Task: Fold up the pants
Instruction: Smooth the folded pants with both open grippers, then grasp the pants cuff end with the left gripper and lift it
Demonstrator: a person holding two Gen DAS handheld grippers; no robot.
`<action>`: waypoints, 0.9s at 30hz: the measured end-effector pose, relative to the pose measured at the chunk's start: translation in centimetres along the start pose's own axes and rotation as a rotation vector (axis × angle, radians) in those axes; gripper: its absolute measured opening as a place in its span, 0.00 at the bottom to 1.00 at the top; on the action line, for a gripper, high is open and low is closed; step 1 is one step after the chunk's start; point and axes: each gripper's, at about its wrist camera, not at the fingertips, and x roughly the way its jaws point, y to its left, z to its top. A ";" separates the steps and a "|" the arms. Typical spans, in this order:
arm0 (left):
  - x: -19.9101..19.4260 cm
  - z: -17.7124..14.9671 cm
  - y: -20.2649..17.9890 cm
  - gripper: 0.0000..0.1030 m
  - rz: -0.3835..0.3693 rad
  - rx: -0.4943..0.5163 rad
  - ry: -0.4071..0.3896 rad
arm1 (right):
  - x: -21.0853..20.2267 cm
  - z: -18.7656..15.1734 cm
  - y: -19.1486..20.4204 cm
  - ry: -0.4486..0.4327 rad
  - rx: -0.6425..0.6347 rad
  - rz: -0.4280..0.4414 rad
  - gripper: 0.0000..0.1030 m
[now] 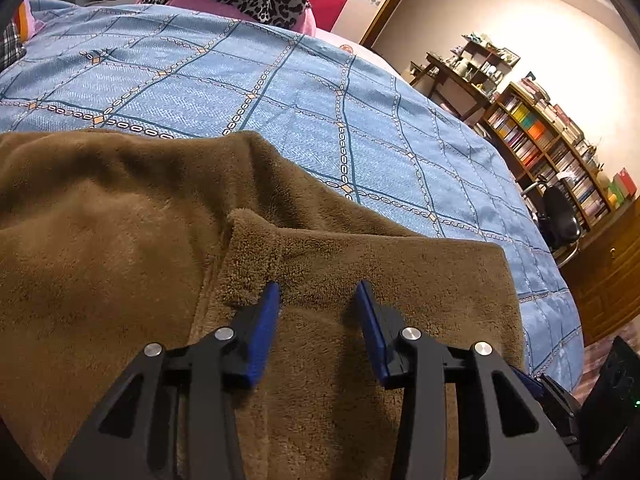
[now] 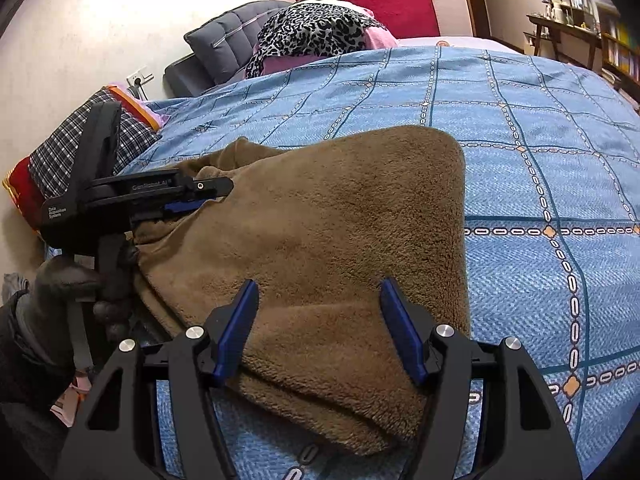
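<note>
- Brown fleece pants [image 2: 328,240] lie folded in a thick bundle on the bed's blue bedspread with a chain-pattern grid [image 2: 540,184], near its front edge.
- Left gripper [image 1: 318,300]: blue-padded jaws apart, tips down at the fleece, a ridge of fabric between them; pads not seen pressing it. From the right wrist view it sits low at the bundle's left end, held by a black-gloved hand [image 2: 60,280].
- Right gripper [image 2: 316,296]: jaws wide apart, straddling the near part of the bundle; nothing clamped.
- Leopard-print cloth [image 2: 316,32] and grey cushion [image 2: 228,40] at the headboard end, well apart from the pants.
- Bookshelf [image 1: 552,136] against the far wall.
</note>
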 end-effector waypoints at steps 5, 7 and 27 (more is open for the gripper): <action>-2.0 0.2 -0.7 0.58 -0.029 -0.017 -0.010 | -1.7 1.1 0.2 -0.064 0.043 0.017 0.63; -3.4 0.2 -0.7 0.68 -0.024 -0.033 -0.038 | -2.1 1.4 0.7 -0.086 0.023 0.005 0.63; -17.1 -4.1 15.9 0.73 0.334 -0.480 -0.220 | 0.5 0.1 1.3 -0.008 -0.051 -0.035 0.64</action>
